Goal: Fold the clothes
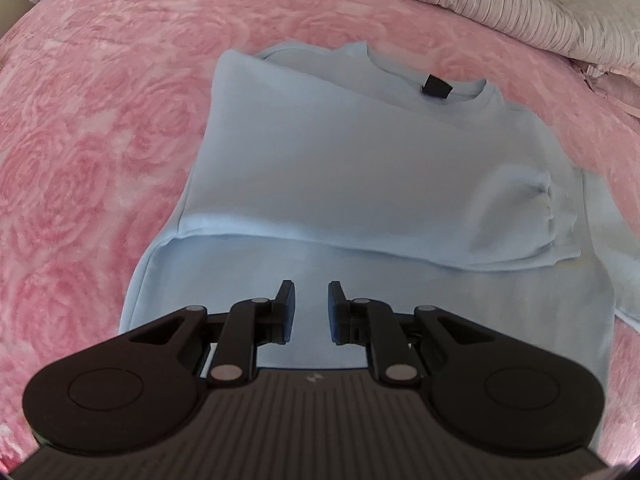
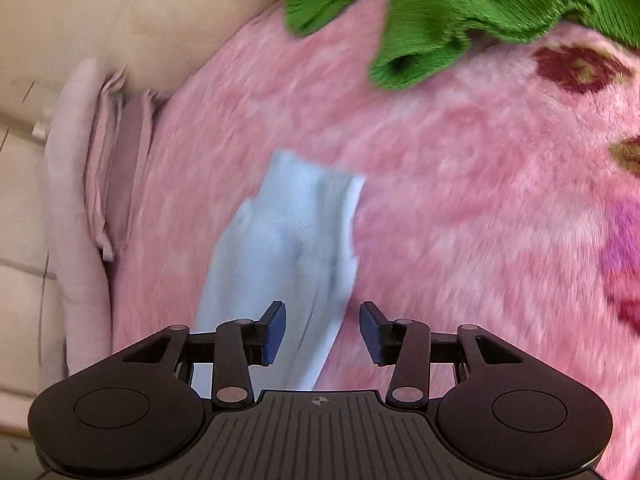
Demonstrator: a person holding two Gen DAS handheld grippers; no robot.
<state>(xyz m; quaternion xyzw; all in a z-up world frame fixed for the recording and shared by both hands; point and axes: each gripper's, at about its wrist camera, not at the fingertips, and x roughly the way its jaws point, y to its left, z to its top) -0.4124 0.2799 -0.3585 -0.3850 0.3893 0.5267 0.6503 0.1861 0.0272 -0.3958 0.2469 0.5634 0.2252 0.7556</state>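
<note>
1. Left wrist view: a light blue T-shirt (image 1: 360, 152) lies on a pink rose-patterned blanket (image 1: 92, 120) that covers the bed. Its collar, with a black neck label (image 1: 434, 86), points away from the camera.
2. One side of the shirt is turned in over the body, sleeve included. The turned-in panel ends at a straight edge running across the view just ahead of the left tongs (image 1: 311, 306). The lower body of the shirt lies flat under and around the tongs.
3. Left tongs state: narrowly parted, with nothing between the blue pads. They hover over the lower shirt body and grip no cloth.
4. Right wrist view: the picture is motion-blurred. A sleeve-like strip of the same light blue cloth (image 2: 288, 248) runs from beneath the right tongs (image 2: 323, 332) up and away, its long axis roughly along the fingers.
5. Right tongs state: widely parted and empty. The strip passes between and just below the pads; contact cannot be determined.
6. Governing relation (judgement): the unfolded side lies directly ahead of the right tongs, so the right hand is the nearer one to it. The left tongs stand over the hem end.
7. Stage (judgement): the shirt is partly folded, with one side in and the other side out.
8. Other items: a crumpled green knit garment (image 2: 440, 4) lies well beyond the strip, and striped bedding (image 1: 360, 4) is heaped past the collar.
</note>
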